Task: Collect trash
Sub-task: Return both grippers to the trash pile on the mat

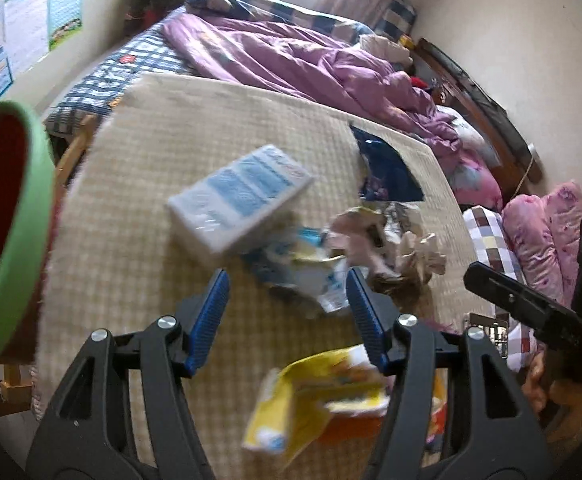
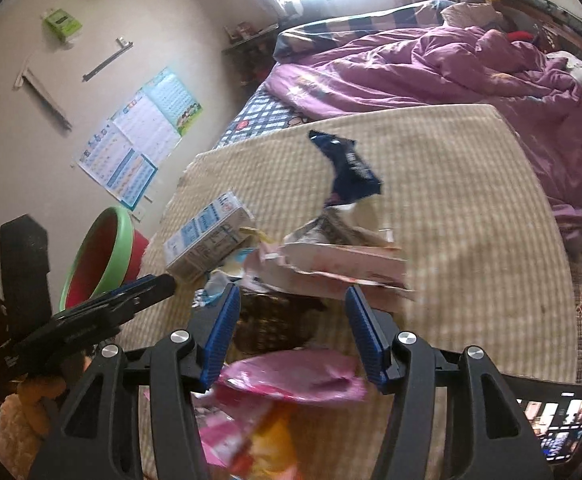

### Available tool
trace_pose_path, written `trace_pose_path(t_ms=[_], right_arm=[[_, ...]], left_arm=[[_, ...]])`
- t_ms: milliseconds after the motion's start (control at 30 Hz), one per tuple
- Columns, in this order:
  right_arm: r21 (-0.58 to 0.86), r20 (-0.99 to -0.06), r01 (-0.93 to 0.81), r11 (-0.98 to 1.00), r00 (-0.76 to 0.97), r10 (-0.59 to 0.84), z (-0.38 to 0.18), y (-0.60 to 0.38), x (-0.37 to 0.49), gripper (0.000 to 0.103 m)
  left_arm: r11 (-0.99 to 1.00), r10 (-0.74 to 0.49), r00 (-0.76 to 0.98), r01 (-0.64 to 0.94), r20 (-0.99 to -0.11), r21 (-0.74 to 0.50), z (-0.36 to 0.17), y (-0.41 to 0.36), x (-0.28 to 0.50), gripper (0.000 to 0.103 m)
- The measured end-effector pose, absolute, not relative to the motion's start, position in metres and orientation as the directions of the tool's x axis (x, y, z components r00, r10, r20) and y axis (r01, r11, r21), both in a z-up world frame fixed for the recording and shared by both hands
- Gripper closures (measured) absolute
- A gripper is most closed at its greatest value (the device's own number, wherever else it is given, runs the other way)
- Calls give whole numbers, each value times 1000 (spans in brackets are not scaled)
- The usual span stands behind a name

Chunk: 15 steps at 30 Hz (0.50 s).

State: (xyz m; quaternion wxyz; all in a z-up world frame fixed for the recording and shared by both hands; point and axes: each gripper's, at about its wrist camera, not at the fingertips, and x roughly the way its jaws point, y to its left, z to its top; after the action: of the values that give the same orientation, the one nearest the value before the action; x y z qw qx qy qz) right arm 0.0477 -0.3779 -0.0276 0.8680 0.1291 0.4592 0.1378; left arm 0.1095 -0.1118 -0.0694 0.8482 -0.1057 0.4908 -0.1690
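Trash lies in a heap on a beige woven mat (image 1: 131, 208) (image 2: 471, 220): a white and blue box (image 1: 243, 196) (image 2: 207, 244), a dark blue wrapper (image 1: 387, 172) (image 2: 351, 168), crumpled wrappers (image 1: 375, 240) and a torn pink and white carton (image 2: 343, 264). My left gripper (image 1: 287, 280) hovers open over a blue and white wrapper (image 1: 315, 276); a blurred yellow wrapper (image 1: 315, 400) lies below its arms. My right gripper (image 2: 291, 288) stands open over a dark patterned wrapper (image 2: 275, 324), with a blurred pink wrapper (image 2: 291, 380) under the inner ends of its jaws.
A red basin with a green rim (image 1: 7, 232) (image 2: 103, 256) sits at the mat's left edge. Behind the mat is a bed with a purple quilt (image 1: 311, 60) (image 2: 431, 64). Pink pillows (image 1: 543, 236) lie right. A lit screen (image 2: 551, 420) sits at the near right corner.
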Motion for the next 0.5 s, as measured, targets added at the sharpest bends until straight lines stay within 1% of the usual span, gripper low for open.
trace_pose_path(t_ms=[100,300,367,433,500], right_arm=[[353,-756,-111,929,551,353,-25,-392,44,49],[367,-755,-98,925,549,358,-26,-415,40,49],[370,-758,-93,924,544,359,-28,-419,41,49],[377,-761,-89,922,539,363,-31,-423,42,49],[382,-761,-90,920,533,369,-33,-424,44,48]], left_arm=[[916,-401,436,185,-806,-356,-75,-129,120,45],[938,-346,353,149,-869,-313,-101,-141,136,45],[928,-373,324,113,-869,-356,-109,-135,138,45],[926,-377,324,105,-868,-363,-112,-135,138,45],[928,-373,329,111,-867,-357,-110,-136,137,49]])
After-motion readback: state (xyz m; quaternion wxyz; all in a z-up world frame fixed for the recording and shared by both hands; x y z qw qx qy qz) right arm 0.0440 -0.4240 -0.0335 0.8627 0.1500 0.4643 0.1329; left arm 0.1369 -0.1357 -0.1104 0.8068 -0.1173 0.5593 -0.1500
